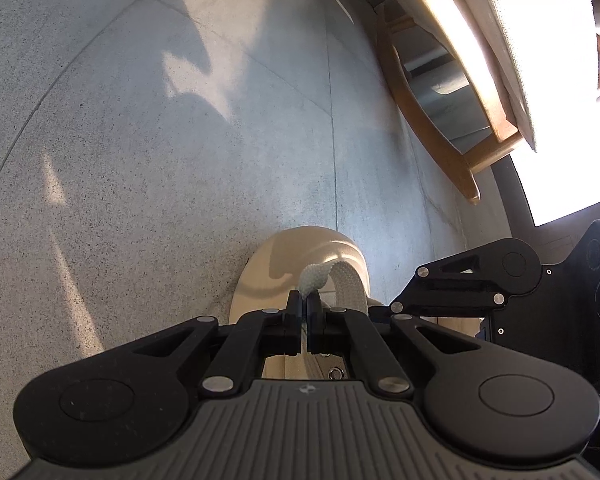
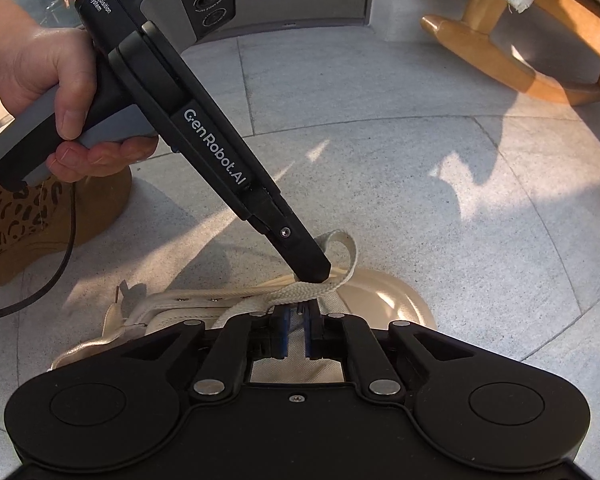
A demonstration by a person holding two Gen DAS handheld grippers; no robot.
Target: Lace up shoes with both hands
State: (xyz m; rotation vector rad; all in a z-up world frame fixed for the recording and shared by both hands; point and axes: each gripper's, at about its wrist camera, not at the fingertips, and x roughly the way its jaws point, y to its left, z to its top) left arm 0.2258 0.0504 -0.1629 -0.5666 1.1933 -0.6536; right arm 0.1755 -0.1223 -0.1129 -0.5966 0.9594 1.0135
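A cream shoe (image 1: pixel 284 264) lies on the stone floor, toe away from me. In the left wrist view my left gripper (image 1: pixel 305 304) is shut on the flat white lace (image 1: pixel 320 274), which loops up out of the fingers and falls back to the right. The right wrist view shows the same gripper (image 2: pixel 314 270) slanting down from the upper left in a person's hand (image 2: pixel 60 92), with the lace loop (image 2: pixel 350 248) beside its tip. My right gripper (image 2: pixel 299 306) sits just below, over the shoe (image 2: pixel 384 300), its tips shut on the lace band that crosses them.
A leopard-print boot (image 2: pixel 20 216) stands at the left, with a black cable (image 2: pixel 66 248) trailing past it. A wooden rocking chair (image 2: pixel 500 52) with a pale cushion is at the upper right, and its runner (image 1: pixel 428 120) shows in the left view too. Grey tiled floor (image 1: pixel 140 160) lies ahead.
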